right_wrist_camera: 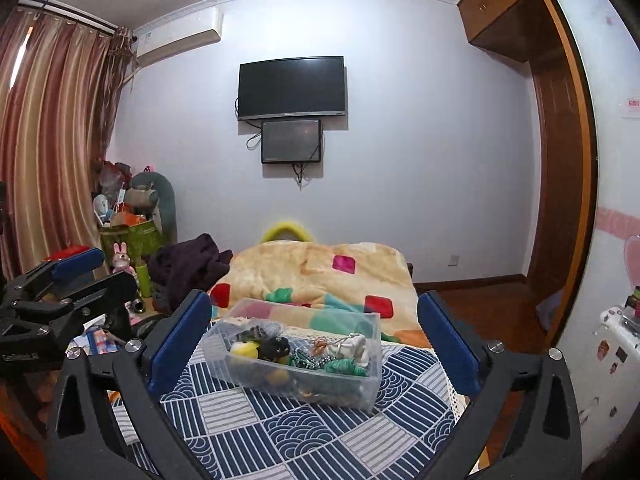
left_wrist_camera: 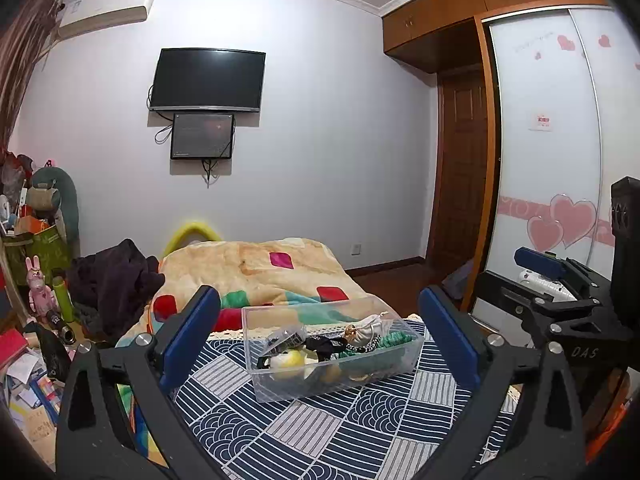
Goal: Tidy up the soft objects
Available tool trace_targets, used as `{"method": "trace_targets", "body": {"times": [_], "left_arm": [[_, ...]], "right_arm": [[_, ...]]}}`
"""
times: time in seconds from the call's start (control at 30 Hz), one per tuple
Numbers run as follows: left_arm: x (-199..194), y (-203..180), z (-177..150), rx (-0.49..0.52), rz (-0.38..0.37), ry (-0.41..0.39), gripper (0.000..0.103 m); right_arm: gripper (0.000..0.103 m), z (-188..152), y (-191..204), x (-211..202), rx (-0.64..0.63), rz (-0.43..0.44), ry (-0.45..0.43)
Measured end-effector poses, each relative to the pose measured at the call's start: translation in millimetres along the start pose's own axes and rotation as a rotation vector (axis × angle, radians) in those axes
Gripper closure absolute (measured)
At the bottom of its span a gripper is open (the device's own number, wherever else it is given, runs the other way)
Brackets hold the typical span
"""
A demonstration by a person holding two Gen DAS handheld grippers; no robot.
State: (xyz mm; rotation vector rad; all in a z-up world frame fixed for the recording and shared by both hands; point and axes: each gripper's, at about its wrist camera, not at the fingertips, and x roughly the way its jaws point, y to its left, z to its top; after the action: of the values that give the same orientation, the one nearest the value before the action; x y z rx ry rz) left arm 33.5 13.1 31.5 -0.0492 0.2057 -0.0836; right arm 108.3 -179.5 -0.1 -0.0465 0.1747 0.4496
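Both grippers poised over a bin of soft odds and ends on the bed.

The clear rectangular plastic bin (left_wrist_camera: 334, 354) sits on the blue-and-white patterned cloth (left_wrist_camera: 280, 432) near the bed's foot edge, probably gathering a yellow pompom (left_wrist_camera: 290, 360), green cord (right_wrist_camera: 344, 367) and white fabric piece (left_wrist_camera: 370, 326) together. The left gripper (left_wrist_camera: 320, 334) and right gripper (right_wrist_camera: 316, 338) hover with jaws spread wide, released, holding and touching nothing.
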Motion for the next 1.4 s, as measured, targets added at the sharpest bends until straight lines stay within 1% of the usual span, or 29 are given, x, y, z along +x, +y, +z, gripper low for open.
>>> {"method": "trace_targets", "body": {"times": [0.37,0.67,0.9,1.4], "left_arm": [[2,5,-1,-0.015,-0.003,0.003,0.001],[0,5,-2,-0.008,-0.006,0.002,0.001],[1,7,-3,-0.024,-0.019,0.009,0.001],[-1,4,-2,-0.015,-0.013,0.003,0.001]], "right_arm": [[0.0,-3,9,-8,-0.031,-0.003,-0.009],[0.0,-2,9,-10,-0.012,0.004,-0.012],[0.0,-1,5,-10,0.007,0.005,-0.019],[0.0,0,3,-13,0.022,0.01,-0.026]]}}
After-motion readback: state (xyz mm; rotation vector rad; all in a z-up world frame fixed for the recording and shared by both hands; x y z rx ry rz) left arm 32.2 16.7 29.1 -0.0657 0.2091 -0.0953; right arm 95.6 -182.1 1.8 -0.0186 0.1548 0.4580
